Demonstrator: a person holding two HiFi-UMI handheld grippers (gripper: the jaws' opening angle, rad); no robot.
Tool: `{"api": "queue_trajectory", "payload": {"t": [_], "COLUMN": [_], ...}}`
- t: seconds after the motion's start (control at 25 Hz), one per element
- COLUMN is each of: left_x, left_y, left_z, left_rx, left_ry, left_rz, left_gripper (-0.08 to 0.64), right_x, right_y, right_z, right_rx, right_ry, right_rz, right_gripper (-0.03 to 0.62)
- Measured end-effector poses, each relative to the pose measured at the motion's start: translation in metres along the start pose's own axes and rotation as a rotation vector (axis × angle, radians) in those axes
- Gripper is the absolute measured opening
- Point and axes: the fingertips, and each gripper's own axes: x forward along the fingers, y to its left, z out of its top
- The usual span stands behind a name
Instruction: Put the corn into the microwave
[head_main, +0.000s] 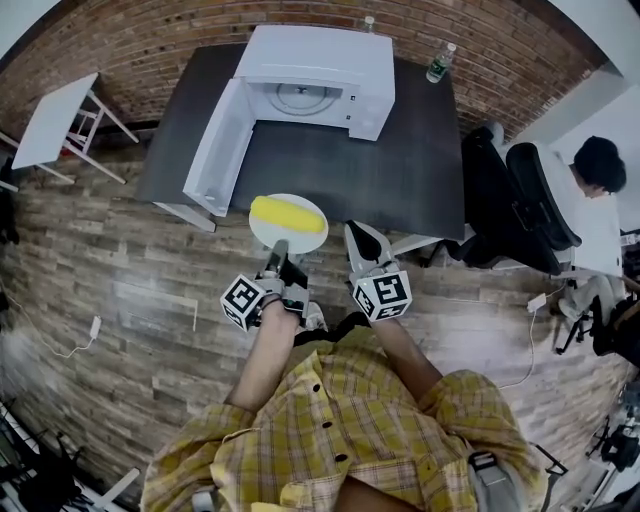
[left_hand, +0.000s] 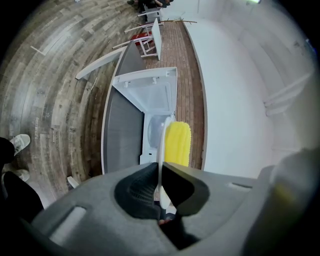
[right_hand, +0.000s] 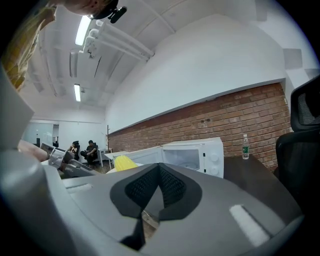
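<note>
A yellow corn cob (head_main: 288, 214) lies on a small white plate (head_main: 300, 238), held level just short of the dark table's (head_main: 400, 180) near edge. My left gripper (head_main: 280, 262) is shut on the plate's near rim. In the left gripper view the plate's rim (left_hand: 161, 150) runs edge-on between the pads, with the corn (left_hand: 177, 144) beyond them. The white microwave (head_main: 320, 75) stands at the table's back with its door (head_main: 218, 148) swung wide to the left. My right gripper (head_main: 362, 240) hovers beside the plate, shut and empty. The right gripper view shows the microwave (right_hand: 192, 155) ahead.
A water bottle (head_main: 440, 62) stands at the table's back right corner. Black office chairs (head_main: 520, 200) crowd the table's right side, with a seated person (head_main: 600, 165) beyond them. A small white table (head_main: 50, 120) stands at the far left on the wooden floor.
</note>
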Motion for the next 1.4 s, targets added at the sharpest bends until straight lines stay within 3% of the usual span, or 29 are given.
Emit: {"api": "queue_trajectory", "payload": {"t": [0.72, 1.4], "left_x": [0.073, 0.151], "left_y": [0.005, -0.002], "left_z": [0.02, 0.012], "left_rx": [0.0, -0.014], "left_ry": [-0.02, -0.068], "left_rz": [0.035, 0.041], "left_gripper": [0.021, 0.028], "right_x": [0.065, 0.112], "right_y": [-0.043, -0.108], "right_z": [-0.004, 0.008], "right_rx": [0.007, 0.02], "right_ry": [0.017, 0.008], "right_rz": [0.041, 0.095], "right_gripper": [0.002, 0.002]}}
